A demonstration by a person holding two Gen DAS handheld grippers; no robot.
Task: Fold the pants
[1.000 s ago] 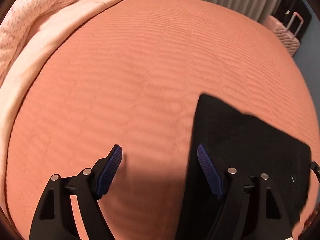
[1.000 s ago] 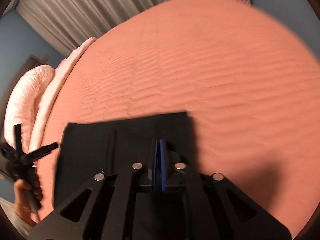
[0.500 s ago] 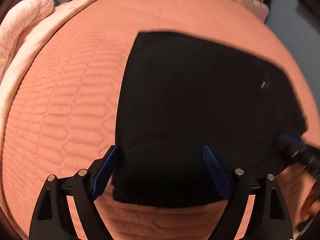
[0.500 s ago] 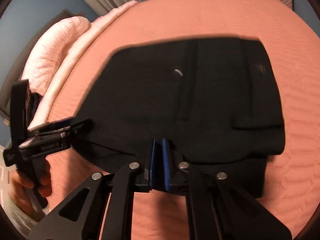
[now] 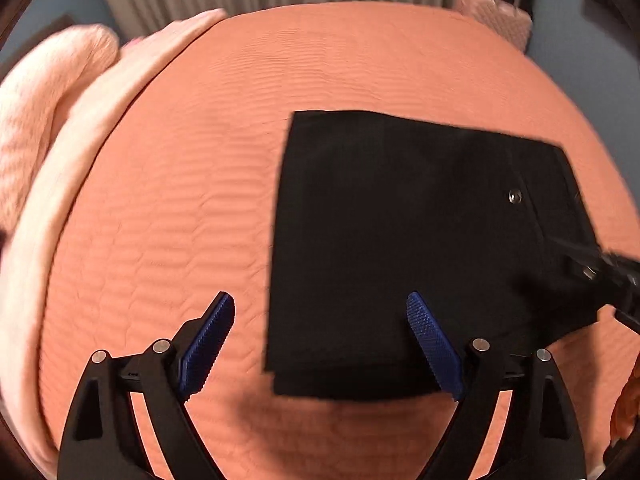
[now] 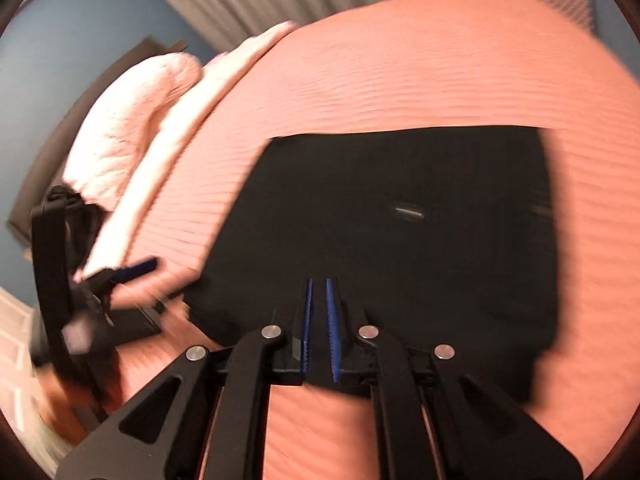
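Two tongs work the pants (image 5: 400, 248), a compact black stack on the bed (image 5: 200, 160). Left tongs (image 5: 320, 344), spread wide and empty, straddle its near left corner. Right tongs (image 6: 318, 328) are almost together at its near edge; whether cloth sits between them I cannot tell. Best to release gently and smooth outward. Only the left view shows the snap (image 5: 515, 196) sharply; only the right shows both tongs.
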